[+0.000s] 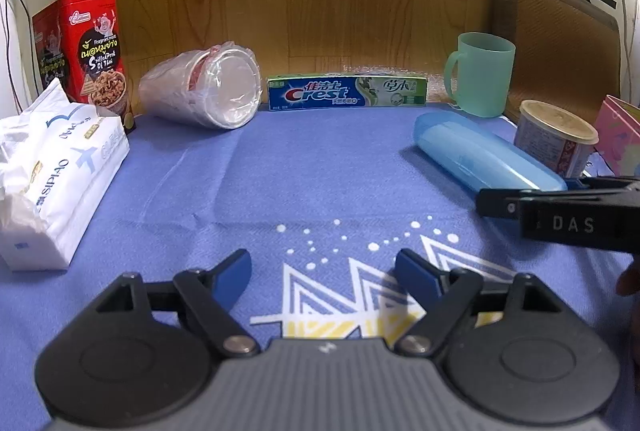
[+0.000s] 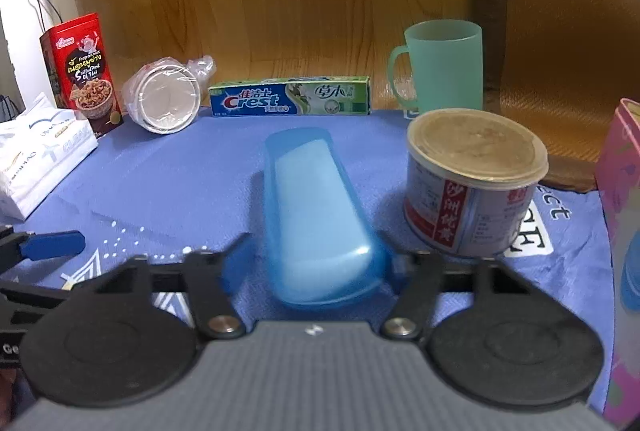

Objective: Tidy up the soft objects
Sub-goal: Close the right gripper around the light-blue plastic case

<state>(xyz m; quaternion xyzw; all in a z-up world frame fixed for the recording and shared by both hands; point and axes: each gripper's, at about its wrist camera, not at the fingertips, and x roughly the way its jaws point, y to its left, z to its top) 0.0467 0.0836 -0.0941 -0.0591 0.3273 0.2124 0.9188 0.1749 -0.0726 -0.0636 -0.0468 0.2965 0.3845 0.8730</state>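
A translucent blue case (image 2: 316, 207) lies lengthwise on the blue cloth, its near end between the fingers of my right gripper (image 2: 316, 255). The pads sit against both of its sides, a little blurred. My left gripper (image 1: 324, 267) hovers open over the cloth's white and yellow print with nothing between its fingers. At the left edge lies a soft white tissue pack (image 1: 60, 171) (image 2: 40, 159). A plastic-wrapped stack of cups (image 1: 208, 91) (image 2: 164, 99) lies on its side at the back left.
Along the back stand a red snack box (image 1: 88, 43), a Crest toothpaste box (image 1: 348, 91) and a green mug (image 1: 482, 75). A lidded can (image 2: 472, 187) stands just right of the case, a pink box (image 2: 620, 211) further right. A wooden board closes the back.
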